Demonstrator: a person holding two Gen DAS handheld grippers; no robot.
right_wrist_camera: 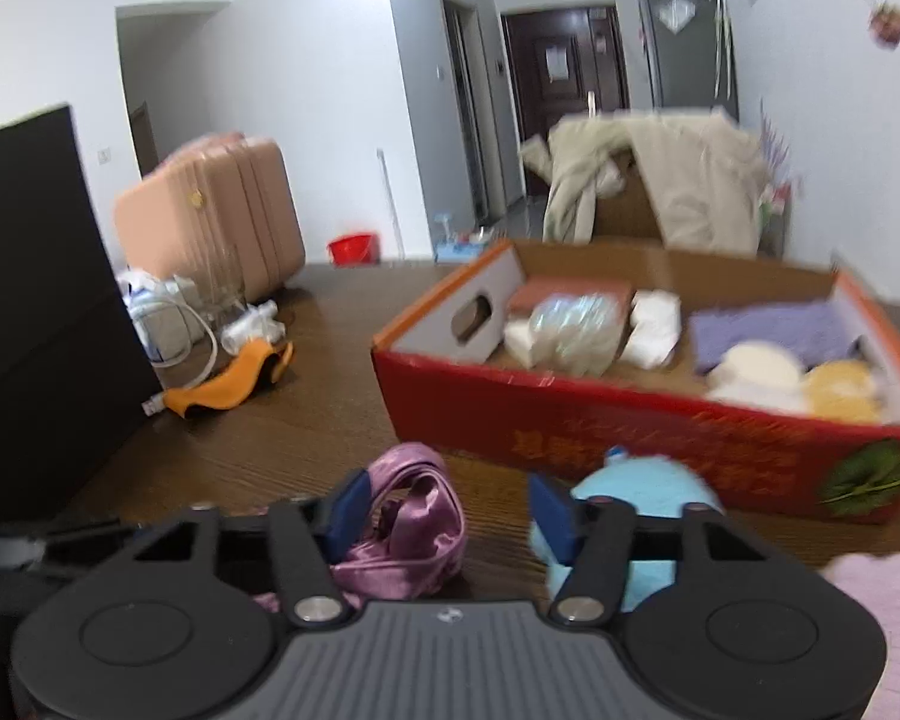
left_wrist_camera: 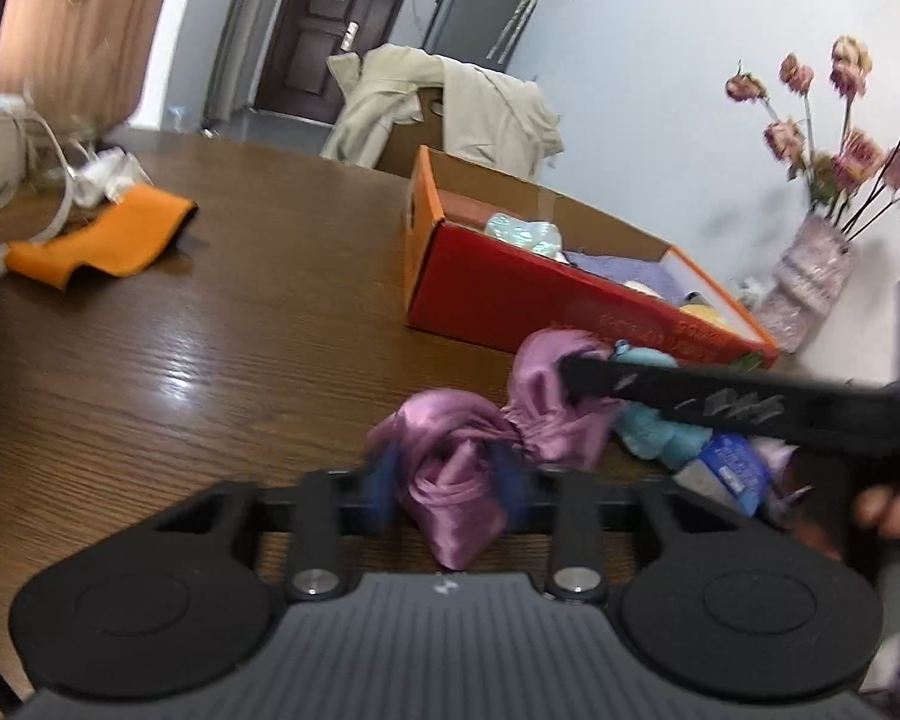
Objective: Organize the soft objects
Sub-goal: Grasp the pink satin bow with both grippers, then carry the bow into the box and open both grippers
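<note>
At the bottom centre of the left wrist view, the left gripper (left_wrist_camera: 444, 480) is clamped on one end of a pink satin cloth (left_wrist_camera: 450, 450) lying on the wooden table (left_wrist_camera: 180, 360). The right gripper (right_wrist_camera: 444, 510) has its jaws apart around the cloth's other end, below the red box (right_wrist_camera: 630, 426) of soft things. A blue plush toy (right_wrist_camera: 642, 486) lies beside it.

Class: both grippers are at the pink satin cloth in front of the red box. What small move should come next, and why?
Probably lift the pink satin cloth clear of the table. The left gripper pinches one end; the right gripper stands open around the other, so it should close first. The red box is just beyond.
</note>
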